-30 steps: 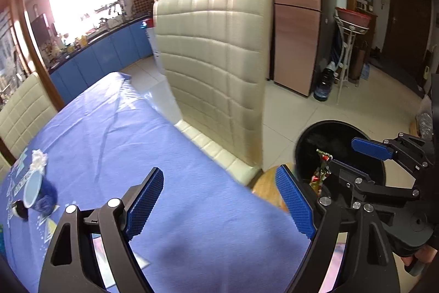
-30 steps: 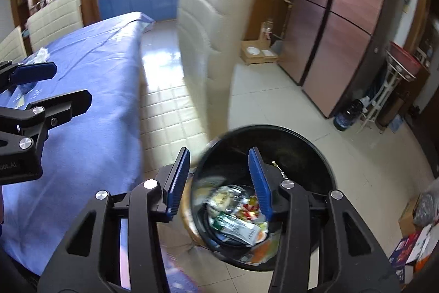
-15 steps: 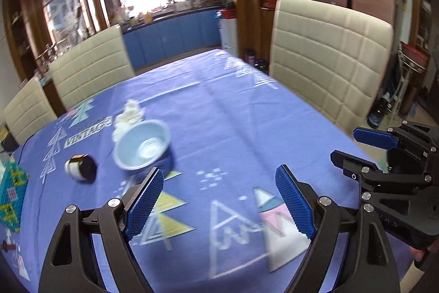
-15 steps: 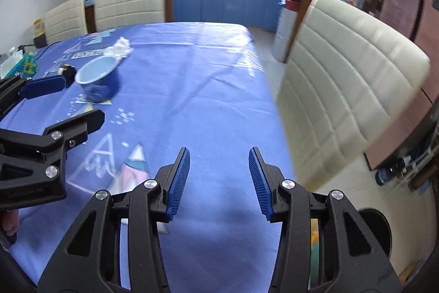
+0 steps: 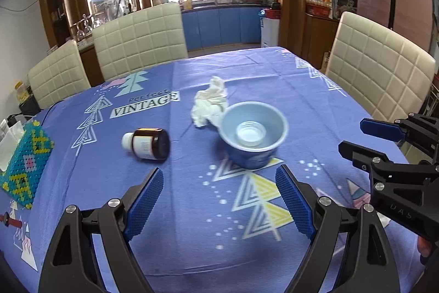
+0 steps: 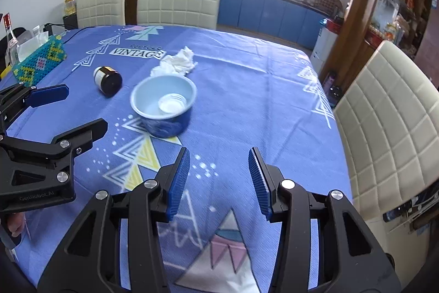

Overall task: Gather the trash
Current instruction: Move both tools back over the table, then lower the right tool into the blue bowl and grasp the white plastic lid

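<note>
On the blue tablecloth (image 5: 192,210) stands a blue paper cup (image 5: 253,137) (image 6: 164,107), upright and empty-looking. Behind it lies a crumpled white tissue (image 5: 210,105) (image 6: 178,62). A brown pill bottle (image 5: 146,143) (image 6: 107,80) with a white cap lies on its side to the left. My left gripper (image 5: 219,199) (image 6: 68,111) is open over the cloth, short of the cup and bottle, with nothing between its pads. My right gripper (image 6: 216,180) (image 5: 354,136) is open too, empty, to the right of the cup.
A beaded teal tissue box (image 5: 23,161) (image 6: 38,61) sits at the table's left edge. Cream padded chairs stand behind the table (image 5: 140,39) and on the right side (image 5: 376,76) (image 6: 389,122). Kitchen cabinets and shelves lie beyond.
Both grippers swung from the black trash bin beside the table back over the tabletop. The cup, tissue and bottle have come into view ahead. Neither gripper's opening has changed.
</note>
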Demonstrator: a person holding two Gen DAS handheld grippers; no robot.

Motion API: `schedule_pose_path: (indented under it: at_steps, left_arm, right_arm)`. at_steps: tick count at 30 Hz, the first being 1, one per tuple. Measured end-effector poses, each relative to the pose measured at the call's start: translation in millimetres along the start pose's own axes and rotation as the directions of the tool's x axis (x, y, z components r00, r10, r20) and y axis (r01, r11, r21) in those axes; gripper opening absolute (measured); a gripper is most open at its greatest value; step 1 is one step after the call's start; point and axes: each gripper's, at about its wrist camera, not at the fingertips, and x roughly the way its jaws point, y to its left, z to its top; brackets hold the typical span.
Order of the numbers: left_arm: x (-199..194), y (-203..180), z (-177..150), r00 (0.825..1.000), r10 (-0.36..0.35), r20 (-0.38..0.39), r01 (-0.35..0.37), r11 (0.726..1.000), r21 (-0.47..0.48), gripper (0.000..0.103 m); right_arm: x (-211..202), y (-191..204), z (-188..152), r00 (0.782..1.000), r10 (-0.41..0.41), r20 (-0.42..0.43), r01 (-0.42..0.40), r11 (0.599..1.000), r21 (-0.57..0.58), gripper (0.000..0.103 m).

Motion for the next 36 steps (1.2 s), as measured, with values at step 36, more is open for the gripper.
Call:
schedule_pose_path:
  at_steps: [36]
  left_arm:
    - [57.3,92.9,9.5,0.999,0.021,-0.048,-0.027,0.991,-0.131,0.082]
  right_arm:
    - [110.6,61.6,76.6,0.979,0.049,-0.199,-0.075,0.99,-0.122,0.048]
